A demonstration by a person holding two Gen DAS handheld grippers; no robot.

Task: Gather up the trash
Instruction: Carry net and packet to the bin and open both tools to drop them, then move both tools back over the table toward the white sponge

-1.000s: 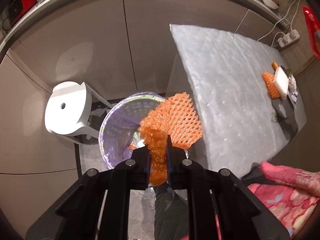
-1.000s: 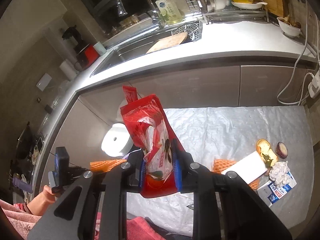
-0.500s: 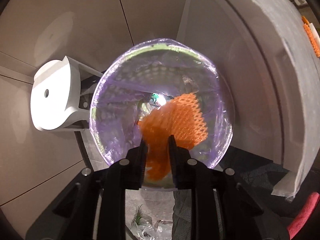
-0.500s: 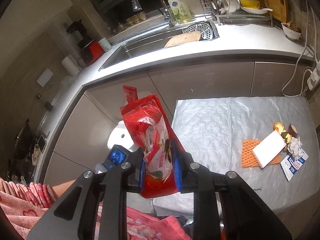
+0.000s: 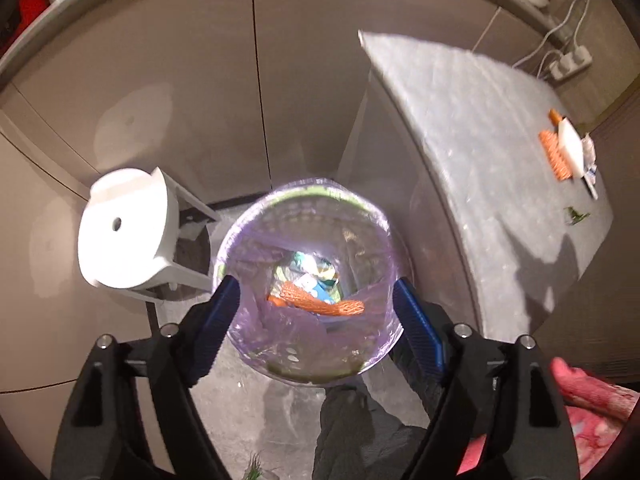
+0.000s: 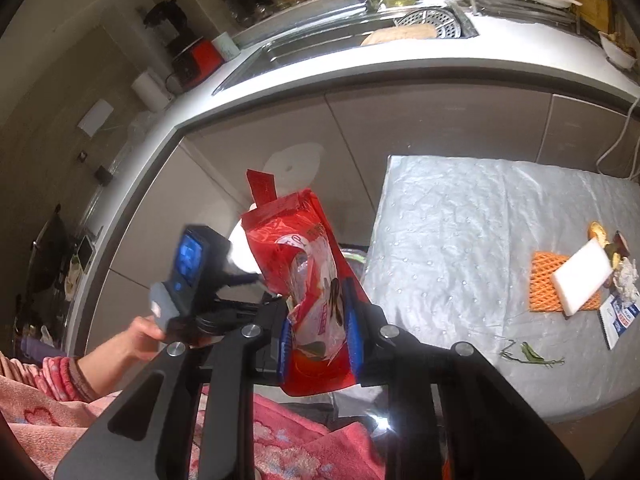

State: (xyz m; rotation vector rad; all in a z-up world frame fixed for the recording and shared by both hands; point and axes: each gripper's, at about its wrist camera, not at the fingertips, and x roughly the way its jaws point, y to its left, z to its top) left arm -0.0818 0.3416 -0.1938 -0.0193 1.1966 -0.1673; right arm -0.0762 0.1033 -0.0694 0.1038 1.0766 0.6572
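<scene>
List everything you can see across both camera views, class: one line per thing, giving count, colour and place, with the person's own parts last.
Trash bin: one, purple liner, on the floor beside the table.
Foam net: one, orange, inside the bin.
Stool: one, white, left of the bin.
Table: one, silvery cover, by the cabinets.
Foam net on table: one, orange, under the white block.
White block: one, white, far end of table.
Snack bag: one, red, in the right gripper.
Sink: one, steel, in the countertop.
Left gripper: one, black, jaws opening above the bin, empty.
Right gripper: one, black, clamped on the bag.
</scene>
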